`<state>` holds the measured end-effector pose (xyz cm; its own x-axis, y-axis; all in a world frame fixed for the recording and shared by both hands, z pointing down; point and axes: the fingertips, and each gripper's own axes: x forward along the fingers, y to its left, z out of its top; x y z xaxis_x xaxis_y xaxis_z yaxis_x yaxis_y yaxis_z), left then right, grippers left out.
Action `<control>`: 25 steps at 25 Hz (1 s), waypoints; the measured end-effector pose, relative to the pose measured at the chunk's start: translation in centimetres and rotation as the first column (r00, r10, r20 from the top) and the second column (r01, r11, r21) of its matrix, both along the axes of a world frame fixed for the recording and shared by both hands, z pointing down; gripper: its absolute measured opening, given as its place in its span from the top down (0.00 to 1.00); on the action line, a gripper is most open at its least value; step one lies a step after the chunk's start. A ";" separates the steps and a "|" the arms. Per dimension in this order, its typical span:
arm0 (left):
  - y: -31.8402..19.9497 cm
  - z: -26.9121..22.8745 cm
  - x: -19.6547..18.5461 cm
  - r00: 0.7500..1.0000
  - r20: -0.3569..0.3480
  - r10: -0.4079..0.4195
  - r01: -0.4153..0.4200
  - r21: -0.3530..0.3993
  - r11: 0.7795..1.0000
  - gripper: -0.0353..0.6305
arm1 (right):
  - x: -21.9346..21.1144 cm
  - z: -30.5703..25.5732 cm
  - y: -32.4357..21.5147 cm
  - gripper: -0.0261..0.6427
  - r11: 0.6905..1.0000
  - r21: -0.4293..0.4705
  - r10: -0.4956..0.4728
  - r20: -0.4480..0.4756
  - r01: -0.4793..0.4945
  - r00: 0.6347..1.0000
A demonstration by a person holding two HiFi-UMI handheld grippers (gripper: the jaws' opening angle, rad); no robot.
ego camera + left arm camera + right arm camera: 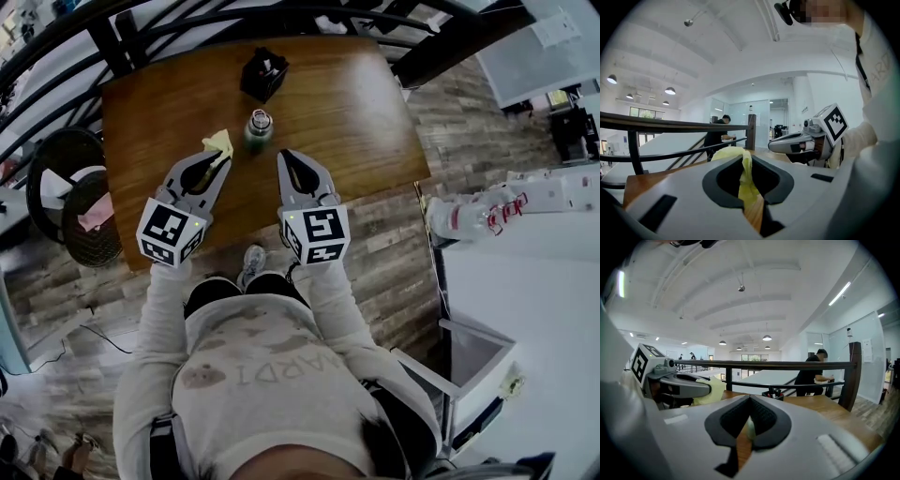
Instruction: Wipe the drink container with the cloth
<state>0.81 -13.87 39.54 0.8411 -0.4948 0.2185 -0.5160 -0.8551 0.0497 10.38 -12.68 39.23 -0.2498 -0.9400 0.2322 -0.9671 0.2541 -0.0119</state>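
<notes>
The drink container (259, 127), a small greenish bottle with a clear cap, stands upright on the wooden table (356, 112). My left gripper (223, 156) is shut on a yellow cloth (219, 142), just left of the bottle and apart from it. The left gripper view shows the cloth (745, 180) pinched between the jaws of the left gripper (744, 159). My right gripper (285, 156) is shut and empty, just below and right of the bottle. In the right gripper view, a pale green sliver of the bottle (750, 429) shows behind the closed jaws of the right gripper (750, 400), and the cloth (711, 389) appears at the left.
A black pen holder (263, 73) stands behind the bottle near the table's far edge. A dark railing (141, 28) runs past the far side. A black round seat (66, 192) stands left of the table. A white counter (525, 272) lies to the right.
</notes>
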 end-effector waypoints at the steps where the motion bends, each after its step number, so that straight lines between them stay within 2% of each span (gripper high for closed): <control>1: 0.3 -0.5 -0.1 1.000 -0.007 -0.002 0.002 0.008 1.000 0.90 | 0.1 -0.5 0.5 0.94 1.000 0.009 0.008 0.003 -0.008 1.000; 17: 5.5 -6.0 -3.8 0.995 -0.100 -0.026 0.035 0.094 0.995 0.90 | 0.0 -5.4 8.2 0.94 0.988 0.113 0.106 0.009 -0.106 0.994; 25: 7.9 -7.5 -5.9 0.992 -0.122 -0.031 0.046 0.124 0.991 0.90 | -0.7 -6.8 11.6 0.94 0.977 0.153 0.147 0.010 -0.147 0.989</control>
<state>-5.13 -6.01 32.09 0.8370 -0.5448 0.0515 -0.5458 -0.8379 0.0058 9.72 -1.03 32.48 -0.1064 -0.9908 0.0833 -0.9940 0.1082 0.0174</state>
